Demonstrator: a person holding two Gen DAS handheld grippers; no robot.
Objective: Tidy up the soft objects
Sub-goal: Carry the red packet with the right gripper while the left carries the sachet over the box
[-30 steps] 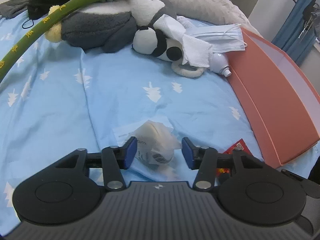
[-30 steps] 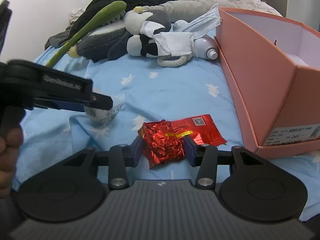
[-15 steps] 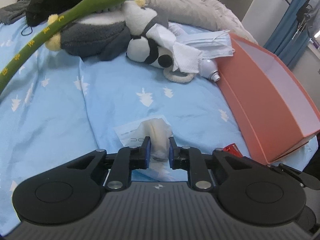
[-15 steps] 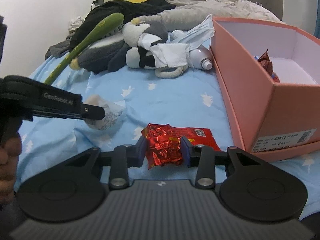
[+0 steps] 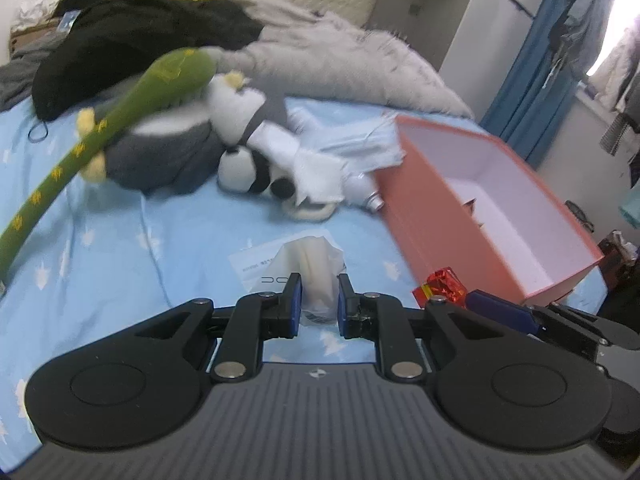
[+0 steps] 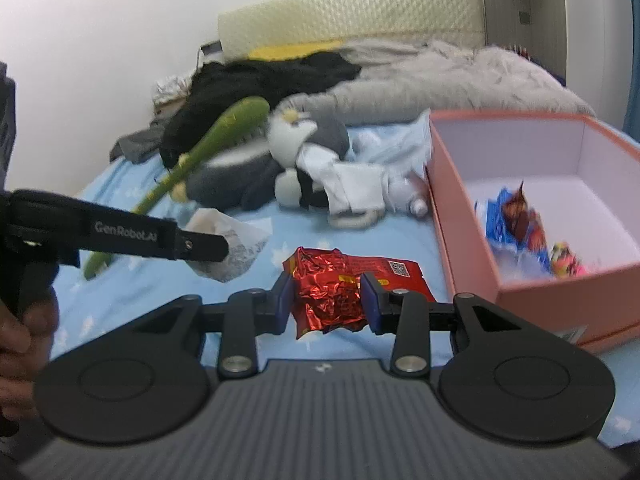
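My right tongs (image 6: pixel 326 304) grasp the red foil packet (image 6: pixel 332 292); the pink box (image 6: pixel 520 304) lies to their right, nearer than to my left tongs (image 5: pixel 319 306), clenched on what seems a wrapped mask (image 5: pixel 316 268).

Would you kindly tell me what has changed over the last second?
The left gripper has just closed on the clear-wrapped face mask and lifted it. The right gripper kept its grip on the red foil packet and raised it too. The plush toys and pink box stayed put.
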